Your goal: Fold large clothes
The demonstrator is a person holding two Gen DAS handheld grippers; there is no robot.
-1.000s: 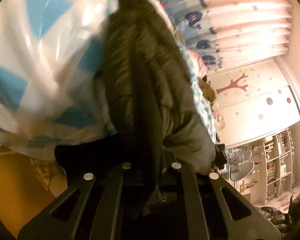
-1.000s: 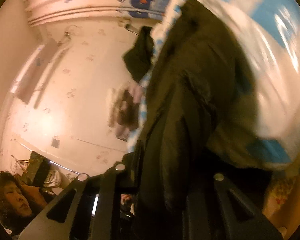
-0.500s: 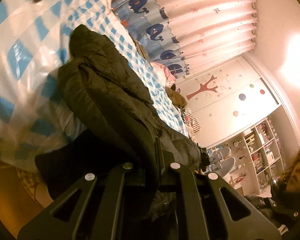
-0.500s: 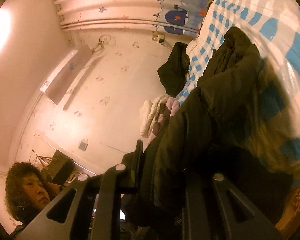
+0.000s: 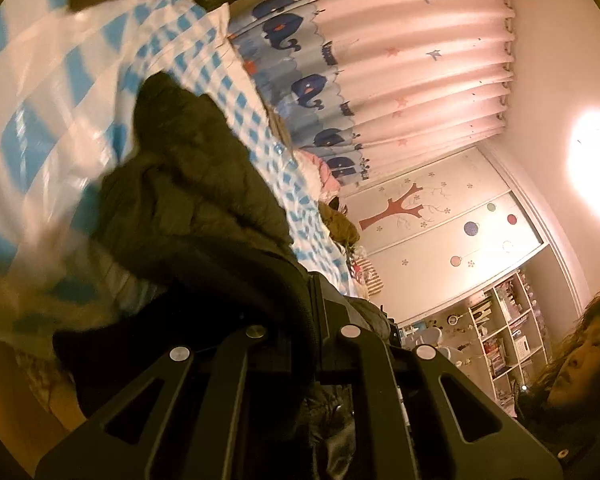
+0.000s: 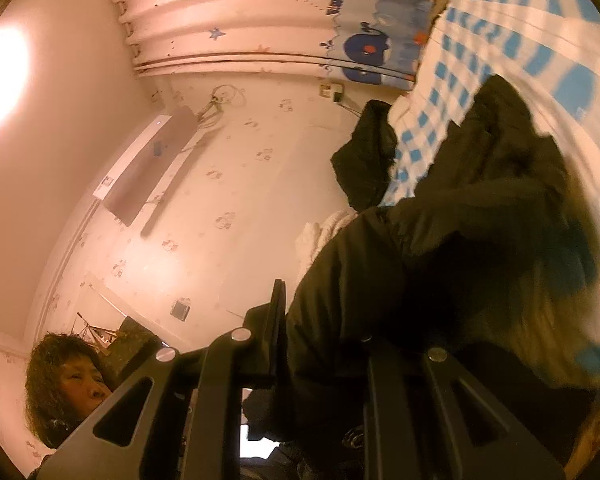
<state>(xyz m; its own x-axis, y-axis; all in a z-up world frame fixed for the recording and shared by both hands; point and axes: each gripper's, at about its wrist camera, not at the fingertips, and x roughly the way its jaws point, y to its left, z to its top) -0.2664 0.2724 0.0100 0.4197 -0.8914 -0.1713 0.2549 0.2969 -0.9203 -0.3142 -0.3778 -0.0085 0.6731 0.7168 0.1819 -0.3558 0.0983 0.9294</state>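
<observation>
The left gripper point(image 5: 296, 320) points roughly level, its jaws clamped tight on a fold of dark cloth that fills the gap between them. The right gripper point(image 6: 324, 320) tilts slightly upward, jaws likewise pinched on dark cloth bulging beyond them.

Ahead of both grippers the dark quilted jacket point(image 5: 188, 200) bulks up and blocks the way over the checked bed point(image 5: 60, 92). A black garment point(image 6: 366, 156) and pale folded clothes point(image 6: 320, 232) crowd the bed's edge. Open air lies toward the curtain point(image 5: 412, 60), the wardrobe point(image 5: 440, 216) and the papered wall point(image 6: 228, 208).
</observation>
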